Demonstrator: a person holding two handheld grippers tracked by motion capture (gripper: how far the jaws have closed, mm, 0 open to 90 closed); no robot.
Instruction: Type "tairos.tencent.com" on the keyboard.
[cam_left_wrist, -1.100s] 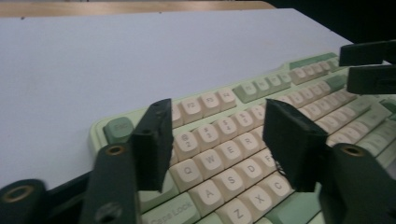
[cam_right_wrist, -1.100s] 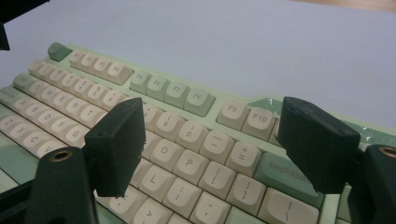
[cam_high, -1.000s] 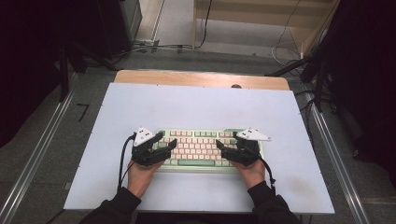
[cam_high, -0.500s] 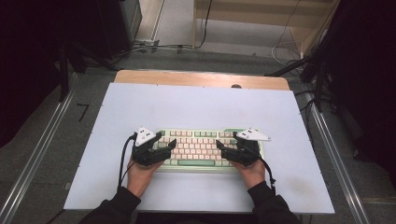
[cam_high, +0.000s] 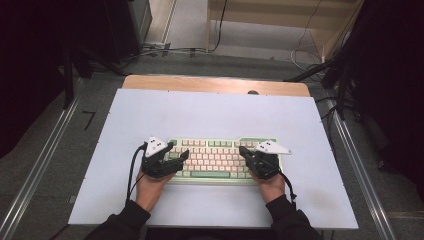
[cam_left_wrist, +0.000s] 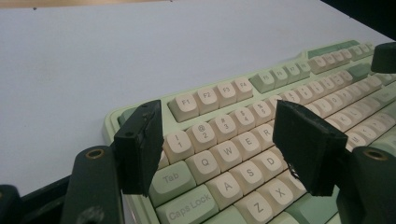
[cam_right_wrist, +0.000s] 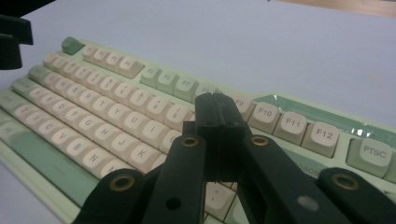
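Little has moved since a second ago: both tongs stay over the keyboard (cam_high: 215, 160) lying near the tabletop's (cam_high: 210, 115) front edge. The left tongs (cam_high: 177, 156) gape released above its left keys; the right tongs (cam_high: 243, 151) are clenched empty, hiding keys beneath. Bare tabletop stretches beyond.

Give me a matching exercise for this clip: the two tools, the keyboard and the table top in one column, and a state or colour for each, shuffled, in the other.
Column 1:
1. left tool
2. right tool
3. keyboard
4. table top

Column 2:
A. pale green case with cream keys
B. jaws pressed together, over the right end of the keys
C. plain pale surface, bare beyond the keyboard
D. jaws spread apart, over the left end of the keys

Pairs: 1-D, 2-B, 3-A, 4-C
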